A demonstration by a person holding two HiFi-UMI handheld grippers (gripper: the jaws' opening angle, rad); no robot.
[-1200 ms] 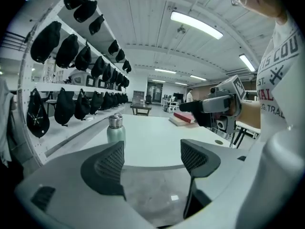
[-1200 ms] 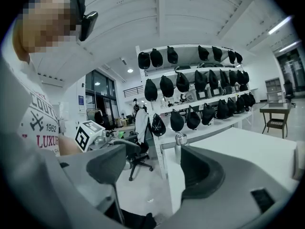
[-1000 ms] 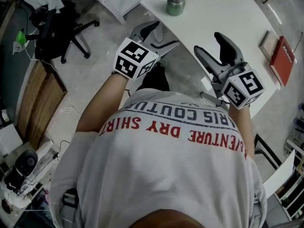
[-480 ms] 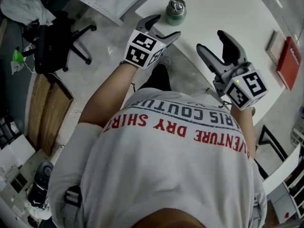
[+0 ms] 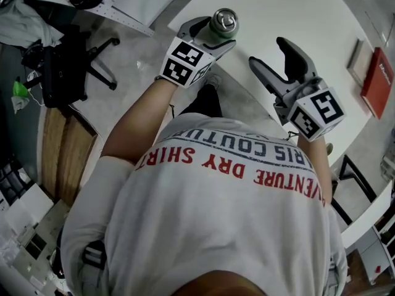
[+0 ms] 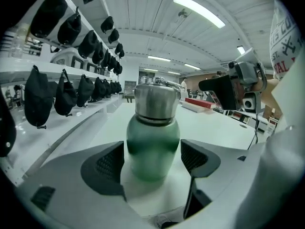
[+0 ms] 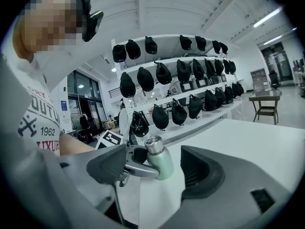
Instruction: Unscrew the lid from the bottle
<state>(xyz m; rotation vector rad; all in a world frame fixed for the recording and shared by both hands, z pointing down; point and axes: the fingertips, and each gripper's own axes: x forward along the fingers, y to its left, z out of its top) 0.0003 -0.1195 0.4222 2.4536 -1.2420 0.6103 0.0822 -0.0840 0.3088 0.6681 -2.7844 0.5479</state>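
Big open lab or workshop hall here, I'd say, not a home. Long white table (image 5: pixel 296 17) at twelve o'clock in the head view, bare grey floor (image 5: pixel 136 79) beside it, a black office chair (image 5: pixel 65 66) at ten o'clock. A red book (image 5: pixel 376 73) lies out at two o'clock. Along the wall, tiered white shelves (image 7: pixel 228 114) carry rows of black caps (image 7: pixel 162 75). Overhead I've got a ribbed white ceiling (image 6: pixel 143 13) with strip lights (image 6: pixel 200 11), and more tables running far back.

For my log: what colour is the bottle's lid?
Silver metal lid, clearest in the left gripper view.
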